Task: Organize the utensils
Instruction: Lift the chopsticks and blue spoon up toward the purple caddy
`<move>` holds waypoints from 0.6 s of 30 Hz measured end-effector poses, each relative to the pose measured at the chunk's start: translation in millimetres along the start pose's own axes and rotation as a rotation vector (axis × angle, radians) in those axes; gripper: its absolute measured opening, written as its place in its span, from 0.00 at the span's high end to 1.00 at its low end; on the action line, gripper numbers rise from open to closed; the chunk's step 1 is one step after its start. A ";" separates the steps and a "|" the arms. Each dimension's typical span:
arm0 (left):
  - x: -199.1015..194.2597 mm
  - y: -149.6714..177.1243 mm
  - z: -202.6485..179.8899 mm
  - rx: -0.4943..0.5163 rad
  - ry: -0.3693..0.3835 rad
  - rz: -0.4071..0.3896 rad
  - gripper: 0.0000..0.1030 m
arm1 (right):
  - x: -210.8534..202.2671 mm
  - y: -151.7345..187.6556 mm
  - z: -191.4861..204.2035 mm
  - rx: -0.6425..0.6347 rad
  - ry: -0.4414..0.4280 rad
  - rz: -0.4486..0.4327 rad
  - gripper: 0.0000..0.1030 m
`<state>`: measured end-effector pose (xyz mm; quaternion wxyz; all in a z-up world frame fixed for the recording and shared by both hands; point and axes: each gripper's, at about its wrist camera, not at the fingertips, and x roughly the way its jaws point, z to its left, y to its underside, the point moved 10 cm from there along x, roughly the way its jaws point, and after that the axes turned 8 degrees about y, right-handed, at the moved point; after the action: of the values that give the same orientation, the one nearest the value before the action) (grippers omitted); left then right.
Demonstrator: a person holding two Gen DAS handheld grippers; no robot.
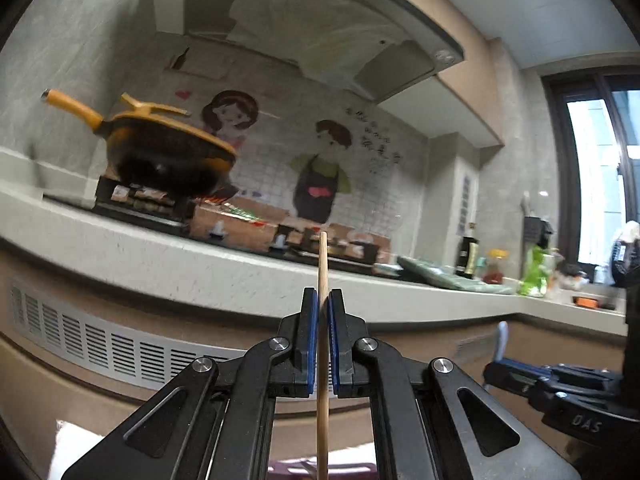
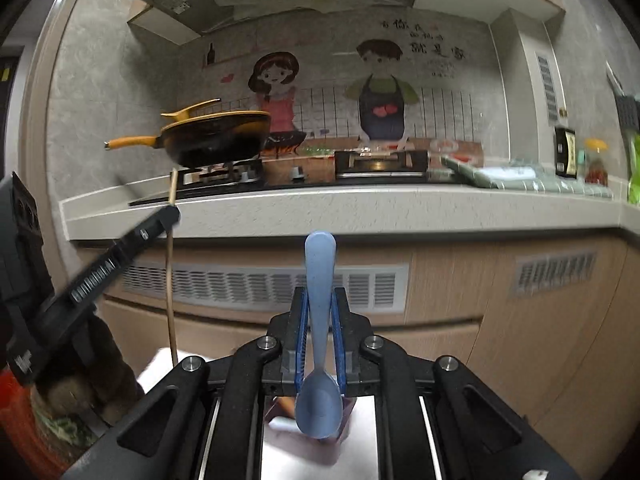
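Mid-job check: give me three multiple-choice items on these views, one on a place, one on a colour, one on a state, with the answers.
1. Where does the yellow-handled pan sit?
A. on the stove burner
B. on the floor
C. in a sink

2. What colour is the spoon?
A. red
B. light blue
C. black

3. What is the left claw doing?
A. open, holding nothing
B. shut on a wooden chopstick
C. shut on a bottle

Answers: A, the pan rests on the burner on the counter; B, the spoon in the right claw is pale blue; B, the stick is pinched between the blue pads.
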<state>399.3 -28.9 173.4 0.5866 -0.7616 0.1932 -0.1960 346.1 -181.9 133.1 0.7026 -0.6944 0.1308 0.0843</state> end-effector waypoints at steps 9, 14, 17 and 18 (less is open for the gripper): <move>31.2 53.1 42.1 -0.068 -0.069 -0.064 0.95 | 65.4 47.5 1.8 0.021 -0.021 0.072 0.89; 47.5 94.8 60.8 -0.096 -0.087 0.016 0.95 | 80.1 77.9 8.5 0.010 -0.024 0.109 0.89; 44.4 141.2 67.2 -0.132 -0.081 0.200 0.93 | 89.9 115.8 12.7 -0.007 -0.058 0.248 0.89; 40.1 155.3 69.6 -0.148 -0.076 0.261 0.91 | 92.0 129.7 11.8 -0.006 -0.067 0.305 0.88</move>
<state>459.9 -29.8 9.4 0.5564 -0.7780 0.2822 -0.0745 395.4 -173.2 -18.3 0.6837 -0.6652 0.2111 0.2135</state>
